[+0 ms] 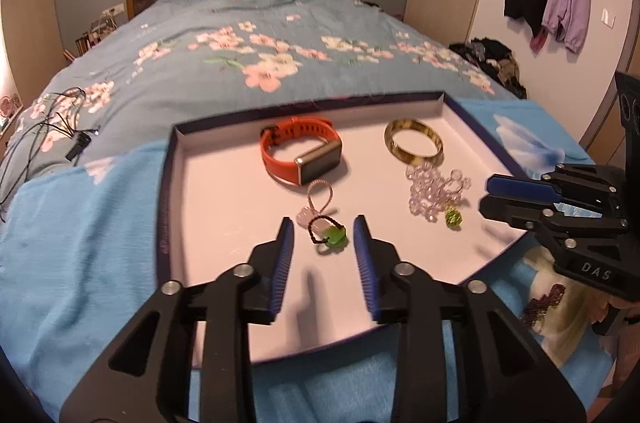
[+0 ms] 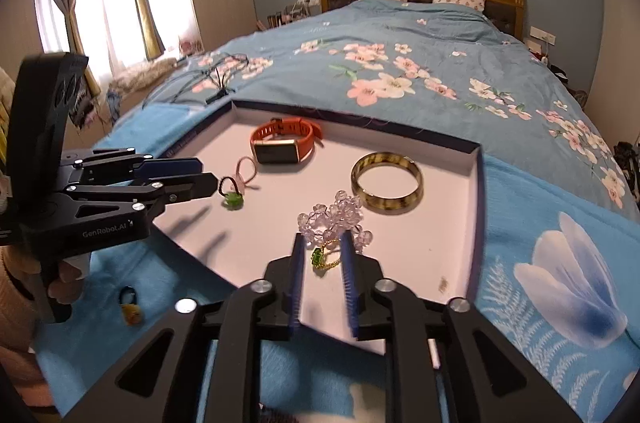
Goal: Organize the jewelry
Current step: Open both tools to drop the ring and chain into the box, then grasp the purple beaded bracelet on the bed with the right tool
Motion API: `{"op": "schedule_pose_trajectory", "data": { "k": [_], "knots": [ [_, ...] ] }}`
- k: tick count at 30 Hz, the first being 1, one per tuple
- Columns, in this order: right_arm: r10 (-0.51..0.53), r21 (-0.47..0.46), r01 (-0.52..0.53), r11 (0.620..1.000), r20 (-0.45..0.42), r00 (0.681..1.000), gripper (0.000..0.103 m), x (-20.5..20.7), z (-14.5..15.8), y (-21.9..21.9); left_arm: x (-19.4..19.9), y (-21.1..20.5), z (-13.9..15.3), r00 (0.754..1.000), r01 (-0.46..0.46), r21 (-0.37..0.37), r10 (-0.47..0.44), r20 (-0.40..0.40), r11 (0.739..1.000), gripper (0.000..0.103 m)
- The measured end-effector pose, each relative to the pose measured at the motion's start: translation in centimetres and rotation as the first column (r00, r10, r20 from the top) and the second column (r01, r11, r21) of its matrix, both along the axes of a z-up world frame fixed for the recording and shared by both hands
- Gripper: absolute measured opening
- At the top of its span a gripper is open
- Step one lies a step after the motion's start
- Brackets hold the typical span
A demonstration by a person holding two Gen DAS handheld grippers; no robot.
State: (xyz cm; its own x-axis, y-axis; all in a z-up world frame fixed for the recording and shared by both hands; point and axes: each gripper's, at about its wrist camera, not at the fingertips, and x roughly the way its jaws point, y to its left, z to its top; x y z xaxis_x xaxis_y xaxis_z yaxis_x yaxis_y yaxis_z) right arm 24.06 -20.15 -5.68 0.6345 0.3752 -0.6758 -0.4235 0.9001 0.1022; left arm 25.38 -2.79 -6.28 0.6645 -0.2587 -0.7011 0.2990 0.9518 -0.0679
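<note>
The left gripper (image 1: pixel 324 229) stands parted around the green-bead ring (image 1: pixel 331 235) on the tray (image 1: pixel 224 183). The right gripper (image 2: pixel 323 250) brackets the gold ring (image 2: pixel 322 257), unclamped. Withdraw both straight back, clear of the jewelry.

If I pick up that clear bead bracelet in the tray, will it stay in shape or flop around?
The clear bead bracelet lies bunched in a loose heap on the tray, so it probably droops when lifted. Its round, glassy beads look slippery and may roll if pushed. The amber bangle beside it holds a rigid ring by contrast.
</note>
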Motion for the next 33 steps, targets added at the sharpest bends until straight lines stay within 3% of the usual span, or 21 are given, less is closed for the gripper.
{"op": "schedule_pose_trajectory", "data": {
  "k": [8,22,24,26,29,33],
  "knots": [
    [0.000,0.016,0.000,1.000,-0.001,1.000,0.030,-4.4,0.6,-2.8,-5.4,1.5,3.2,0.993,0.031,-0.012,-0.030,0.114,0.999,0.044],
    [0.039,-0.067,-0.048,0.997,-0.117,0.992,0.030,-8.6,-3.3,-3.3,-11.5,-0.1,2.0,0.984,0.162,-0.017,-0.160,0.083,0.987,0.046],
    [0.050,-0.086,-0.060,0.994,-0.110,0.993,0.027,-8.8,-3.3,-2.8,-11.6,-0.7,1.8,0.981,0.180,-0.018,-0.178,0.077,0.983,0.046],
    [0.063,-0.095,-0.073,0.993,-0.109,0.992,0.015,-9.0,-3.3,-2.3,-11.7,-1.5,1.6,0.978,0.198,-0.017,-0.197,0.071,0.980,0.046],
    [0.079,-0.087,-0.088,0.992,-0.100,0.992,0.005,-9.3,-3.1,-2.1,-12.0,-2.5,1.3,0.973,0.225,-0.016,-0.223,0.062,0.974,0.046],
    [0.069,-0.052,-0.073,0.996,-0.076,0.995,0.002,-9.6,-2.4,-2.5,-12.5,-3.7,0.9,0.964,0.262,-0.007,-0.261,0.049,0.965,0.046]
  ]
}}
